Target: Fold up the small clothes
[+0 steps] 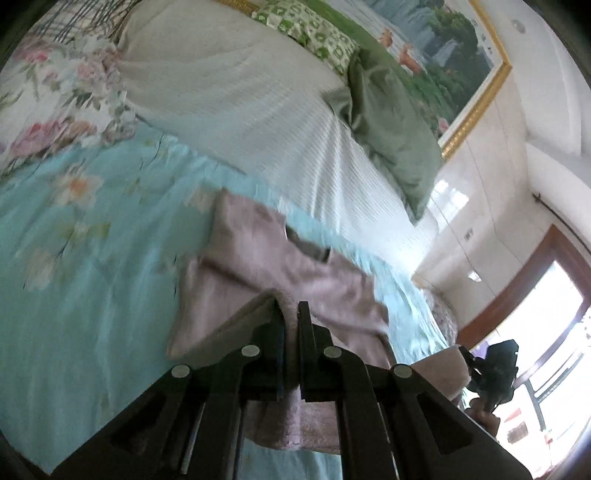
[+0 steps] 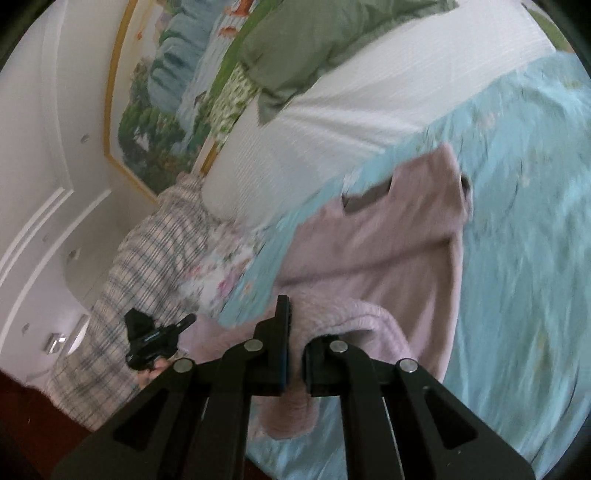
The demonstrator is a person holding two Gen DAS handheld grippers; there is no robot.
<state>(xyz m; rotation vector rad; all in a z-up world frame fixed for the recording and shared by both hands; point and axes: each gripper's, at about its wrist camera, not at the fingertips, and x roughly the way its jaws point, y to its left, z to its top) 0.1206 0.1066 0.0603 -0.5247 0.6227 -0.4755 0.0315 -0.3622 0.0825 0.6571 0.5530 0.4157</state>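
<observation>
A small pink knitted garment (image 1: 266, 266) lies on the light blue floral bedspread (image 1: 92, 258), its near edge lifted. My left gripper (image 1: 291, 314) is shut on that near edge, with fabric pinched between the fingers and hanging below. My right gripper (image 2: 293, 321) is shut on another part of the garment (image 2: 369, 251), whose thick knit edge drapes over its right finger. The right gripper shows in the left wrist view (image 1: 491, 369), and the left gripper shows in the right wrist view (image 2: 155, 339). The garment's far part rests on the bed.
A white ribbed blanket (image 1: 236, 92) covers the bed's far half. A green pillow (image 1: 391, 136) and a patterned pillow (image 1: 310, 33) lie by the framed painting (image 1: 454, 48). A plaid cloth (image 2: 147, 258) hangs at the bed's edge. A window (image 1: 546, 350) is on the right.
</observation>
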